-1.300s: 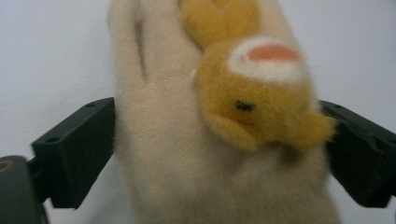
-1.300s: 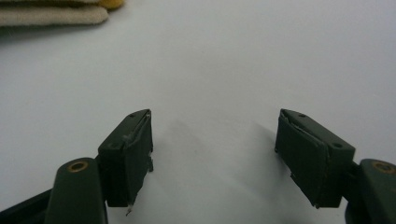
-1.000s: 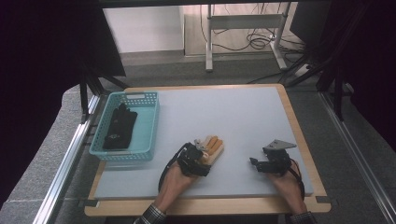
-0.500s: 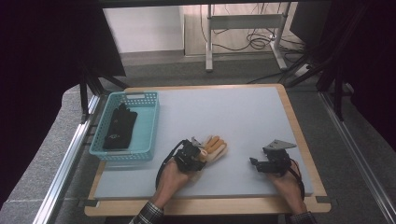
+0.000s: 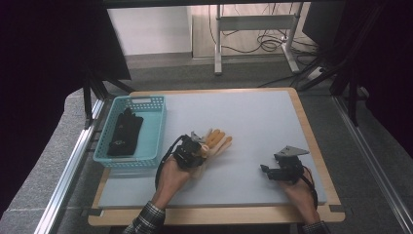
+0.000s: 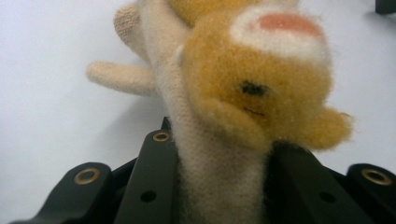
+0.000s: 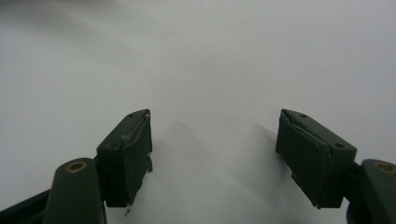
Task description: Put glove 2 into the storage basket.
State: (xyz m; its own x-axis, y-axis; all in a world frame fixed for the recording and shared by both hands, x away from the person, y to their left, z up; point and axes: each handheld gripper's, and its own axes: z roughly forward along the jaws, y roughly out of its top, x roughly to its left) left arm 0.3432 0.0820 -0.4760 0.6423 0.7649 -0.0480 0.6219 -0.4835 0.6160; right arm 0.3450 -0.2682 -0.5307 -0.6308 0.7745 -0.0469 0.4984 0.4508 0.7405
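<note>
Left gripper [image 5: 198,148] clamped on the cream cuff of a fuzzy orange-and-cream knitted glove [image 6: 224,116], jaws just closed inward with that cuff squeezed between both pads [image 6: 156,177]. Glove's orange fingers fanned forward beyond the fingertips, in the high view lying over the pale grey table mat [image 5: 253,122]; a small animal face with a pink patch just above the jaws. Right gripper [image 7: 215,158] resting at the near right of the mat, jaws spread wide, nothing between the pads [image 7: 135,154], bare grey surface ahead of them. Well apart from the left gripper, broad open mat between the two and beyond both fingertips toward the far edge. Light wooden table rim [image 5: 311,131] close beside the right gripper's outer side, and near both wrists along the front edge. Turquoise plastic lattice basket [image 5: 156,131] just to the outer side of the left gripper, its near corner close to that hand; flat black fabric item [image 5: 124,134] lying inside.
</note>
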